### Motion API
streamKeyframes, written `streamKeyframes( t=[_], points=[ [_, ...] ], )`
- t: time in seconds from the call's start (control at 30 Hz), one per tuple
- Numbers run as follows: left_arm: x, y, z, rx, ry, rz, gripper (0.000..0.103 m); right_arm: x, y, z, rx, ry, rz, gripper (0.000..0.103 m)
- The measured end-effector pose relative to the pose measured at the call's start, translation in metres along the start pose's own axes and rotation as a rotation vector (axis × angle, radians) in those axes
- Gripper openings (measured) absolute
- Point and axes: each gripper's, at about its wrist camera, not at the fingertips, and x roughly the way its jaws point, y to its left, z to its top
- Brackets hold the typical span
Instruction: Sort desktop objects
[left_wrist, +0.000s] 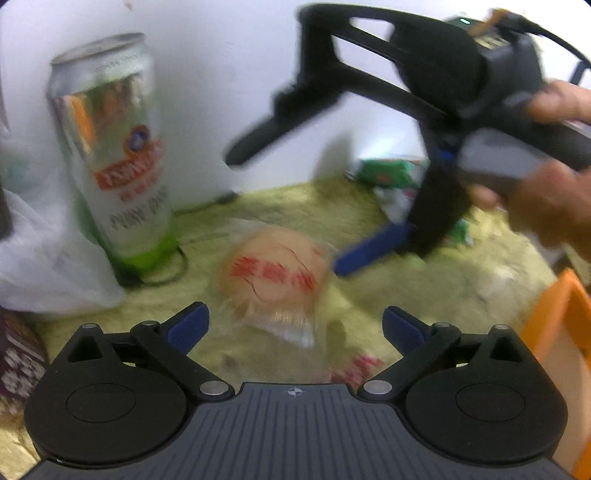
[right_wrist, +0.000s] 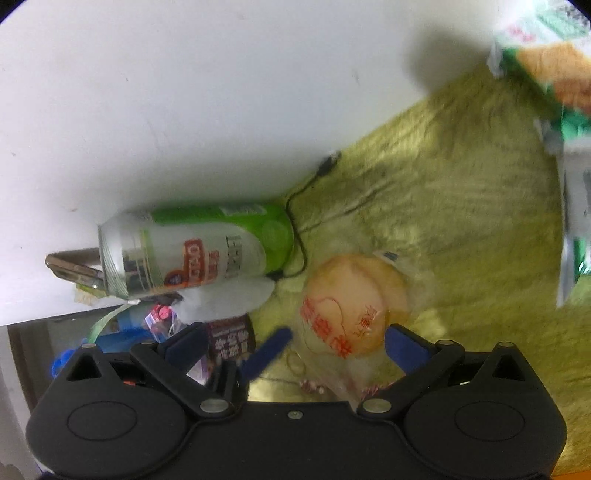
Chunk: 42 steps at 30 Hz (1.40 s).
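Just ahead of the spread left gripper (left_wrist: 295, 325) lies the wrapped bun (left_wrist: 275, 273) (right gripper (right_wrist: 295, 341), also spread, equally near).

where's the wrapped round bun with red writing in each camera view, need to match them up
Left wrist view: the wrapped bun lies at centre, on the green cloth, just ahead of the left gripper, whose jaws stand open.
Right wrist view: it lies right of centre, low, close ahead of the right gripper.
Shared landmark: the beer can, upright to the left of the bun in the left view, sideways in the rolled right view.
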Motion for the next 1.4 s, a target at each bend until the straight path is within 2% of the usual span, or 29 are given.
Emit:
streamKeyframes(
  t=[0.07,0.17,0.23,0.3,0.5,0.8,1.03,1.17,1.4],
  points=[
    [-0.004,-0.001,0.000,-0.032,0.022,-0.071,0.101,-0.004,0.001,0.002,-0.010,-0.016,-0.008,0.103],
    [-0.017,0.000,0.002,-0.080,0.004,-0.126,0.101,-0.011,0.003,0.003,-0.033,-0.035,-0.028,0.103],
    [-0.023,0.003,0.004,-0.078,-0.043,-0.078,0.101,-0.017,0.003,0.004,-0.039,-0.036,-0.037,0.103],
    [-0.020,0.009,0.007,-0.099,-0.055,-0.034,0.101,-0.019,0.001,0.004,-0.039,-0.036,-0.041,0.103],
    [0.013,0.021,0.006,-0.171,0.022,0.016,0.101,-0.021,0.002,0.004,-0.049,-0.034,-0.054,0.103],
    [0.020,-0.013,-0.004,-0.117,0.050,-0.074,0.100,-0.009,0.012,0.004,-0.099,0.000,-0.065,0.103],
    [0.009,-0.039,-0.006,-0.044,0.071,-0.139,0.100,-0.013,0.018,0.004,-0.137,-0.010,-0.065,0.103],
    [-0.008,-0.038,-0.004,-0.063,0.033,-0.107,0.101,-0.024,0.019,0.004,-0.149,-0.031,-0.061,0.103],
    [-0.019,-0.014,0.003,-0.145,-0.063,0.033,0.100,-0.051,0.010,0.000,-0.150,-0.062,-0.074,0.103]
  ],
)
